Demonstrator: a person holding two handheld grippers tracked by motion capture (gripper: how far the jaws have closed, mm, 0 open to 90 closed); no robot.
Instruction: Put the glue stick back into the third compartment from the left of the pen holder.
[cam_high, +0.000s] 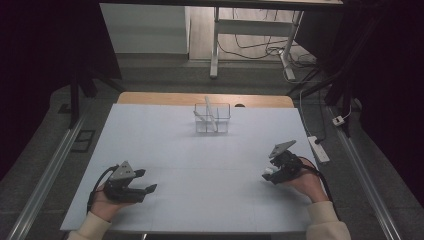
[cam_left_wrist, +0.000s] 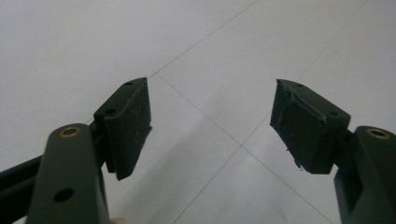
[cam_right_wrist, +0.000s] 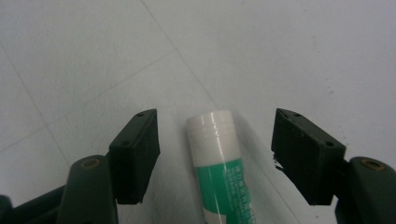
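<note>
Glue stick (cam_right_wrist: 219, 163), white cap, green label, lies flat on the white counter (cam_high: 200, 175) near its right edge, between the jaws of the right tongs (cam_right_wrist: 215, 144), pads clear of it on both sides.

Left to right: left tongs (cam_high: 142, 181) rest low on the counter near the front left, jaws wide, nothing between them; the left gripper view gives bare counter surface with seam lines past the pads (cam_left_wrist: 130, 126). Middle back: clear plastic organizer box (cam_high: 212, 118), divided, with a couple of pale stick-like items leaning inside; can't tell what they are. Right: right tongs in the person's right hand (cam_high: 305, 182), angled down at the glue stick, jaws wide, not gripping.

Step, as I judge it: either the stick sits bracketed for a grasp or it's just been set down; can't tell which. If picking up, the next move calls for closing the jaws squarely on the tube body, below the cap, then lifting toward the organizer box. Round tube may roll if pinched off-centre.
</note>
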